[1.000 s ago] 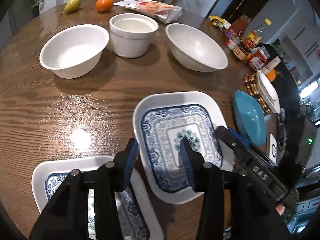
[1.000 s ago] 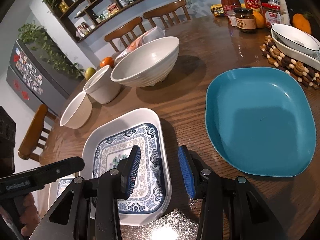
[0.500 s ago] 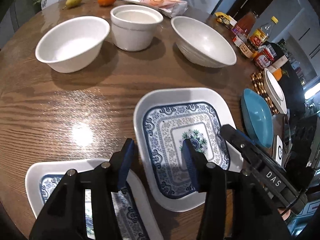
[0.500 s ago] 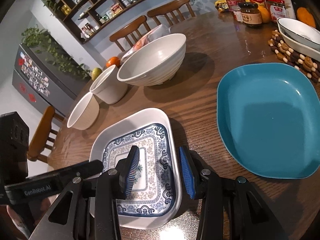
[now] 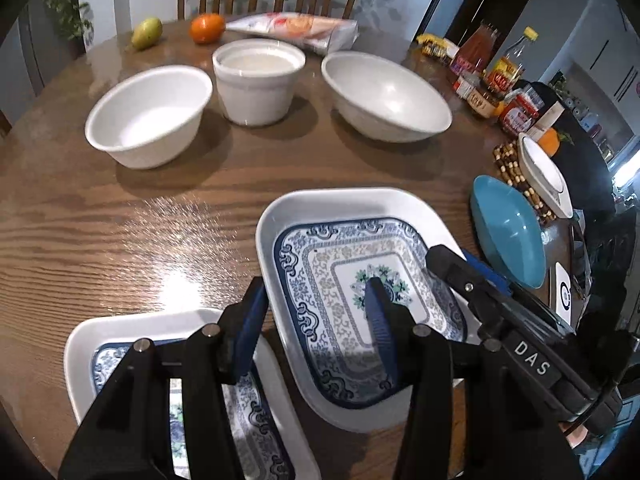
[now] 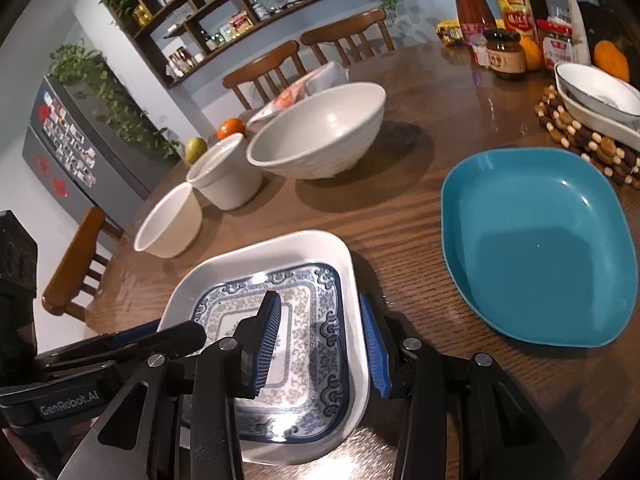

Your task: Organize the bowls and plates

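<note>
A square white plate with a blue pattern (image 5: 340, 248) (image 6: 280, 264) lies on the round wooden table (image 5: 100, 220). My left gripper (image 5: 314, 284) straddles its left rim with the pads apart from it, open. From the other side, my right gripper (image 6: 318, 300) is shut on the right rim, one finger inside the plate and one outside. A second patterned plate (image 5: 120, 340) sits under my left gripper. The teal plate (image 6: 532, 248) lies to the right. Three white bowls (image 5: 148, 116) (image 5: 258, 80) (image 5: 384, 96) stand in a row at the back.
A white dish (image 6: 600, 96) rests on a beaded trivet (image 6: 588, 140) at the far right, with jars and bottles (image 6: 504, 52) behind it. An orange (image 5: 206, 28), a pear (image 5: 147, 32) and a snack bag (image 5: 296, 28) lie at the far edge. Chairs stand behind the table.
The left gripper's jaws have spread a little around the plate's left rim. The right gripper keeps its hold. Both hands have barely moved.
</note>
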`<action>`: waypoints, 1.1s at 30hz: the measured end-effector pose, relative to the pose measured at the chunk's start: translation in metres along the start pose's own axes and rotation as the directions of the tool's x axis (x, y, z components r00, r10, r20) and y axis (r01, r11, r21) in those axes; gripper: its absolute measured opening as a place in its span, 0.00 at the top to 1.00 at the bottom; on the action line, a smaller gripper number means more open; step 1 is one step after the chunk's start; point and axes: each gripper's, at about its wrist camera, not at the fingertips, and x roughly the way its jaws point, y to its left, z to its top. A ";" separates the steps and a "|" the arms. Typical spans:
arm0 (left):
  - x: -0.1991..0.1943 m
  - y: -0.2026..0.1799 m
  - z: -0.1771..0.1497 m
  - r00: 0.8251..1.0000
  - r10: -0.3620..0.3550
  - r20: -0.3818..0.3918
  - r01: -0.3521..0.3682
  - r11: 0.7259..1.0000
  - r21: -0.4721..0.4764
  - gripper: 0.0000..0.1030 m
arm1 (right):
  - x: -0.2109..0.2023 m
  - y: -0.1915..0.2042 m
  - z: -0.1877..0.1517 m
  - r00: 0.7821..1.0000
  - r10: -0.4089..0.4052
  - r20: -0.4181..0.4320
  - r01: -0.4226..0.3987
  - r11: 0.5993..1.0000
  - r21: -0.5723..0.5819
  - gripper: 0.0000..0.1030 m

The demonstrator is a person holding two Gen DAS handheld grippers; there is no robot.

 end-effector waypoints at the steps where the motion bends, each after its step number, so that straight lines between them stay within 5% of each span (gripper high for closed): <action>1: -0.004 0.000 0.000 1.000 -0.003 0.010 0.003 1.000 0.003 0.54 | -0.004 0.002 0.001 1.000 0.000 0.009 0.000 1.000 -0.002 0.58; 16: -0.053 0.007 -0.020 0.991 -0.008 0.133 0.007 1.000 0.008 0.53 | -0.042 0.045 -0.006 0.995 0.004 0.102 0.004 0.997 -0.082 0.58; 33: -0.094 0.042 -0.048 0.977 -0.011 0.212 0.019 0.999 -0.038 0.51 | -0.053 0.095 -0.029 0.994 0.033 0.108 -0.015 0.987 -0.158 0.58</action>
